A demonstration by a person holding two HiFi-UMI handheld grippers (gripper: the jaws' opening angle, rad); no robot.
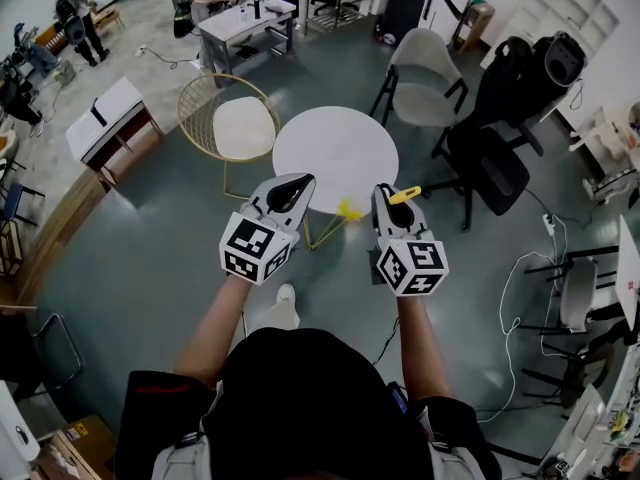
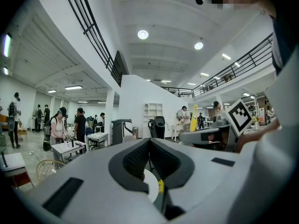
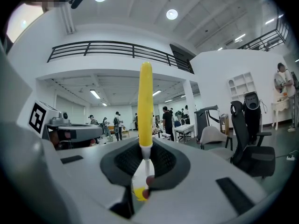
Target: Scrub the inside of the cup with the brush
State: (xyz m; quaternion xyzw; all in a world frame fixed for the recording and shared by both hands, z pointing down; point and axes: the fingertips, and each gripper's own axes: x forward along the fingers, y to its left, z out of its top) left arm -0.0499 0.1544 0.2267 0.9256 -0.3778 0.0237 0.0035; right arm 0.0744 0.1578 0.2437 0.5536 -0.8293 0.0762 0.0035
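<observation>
Yellow plastic is seen on the long handle of the thin brush point(image 3: 145, 104), which is clamped upright between the jaws of the right gripper point(image 3: 145, 154). Its white neck passes between the pads, and its small yellow head hangs below them, close to the near edge of the round white table point(image 1: 335, 148). The left gripper point(image 1: 292, 190) is held just beside the right one, at the same near edge of the table, and its jaws are fully closed on nothing.

No cup is shown in any view: the table top looks bare, and nothing is carried by the left gripper. The task is therefore judged to be at its very beginning. Only the brush has been taken up. The cup has yet to be found and steadied, probably by the left gripper, before the brush head can be put inside it and rubbed against the wall. No scrubbing can be counted as done.

The table is a plain smooth disc standing on a grey-green floor point(image 1: 150, 268). A gold wire chair point(image 1: 225, 118) with a white cushion is placed close to the left of the table, a grey padded chair point(image 1: 425, 78) beyond it, and a black office chair point(image 1: 500, 138) to its right. White desks point(image 1: 245, 18) with people at them are seen well beyond the table, and cables point(image 1: 520, 278) lie on the floor to its right. A high white hall is shown in the gripper views, with a black gallery railing point(image 3: 117, 48) and round ceiling lamps point(image 3: 172, 14).
</observation>
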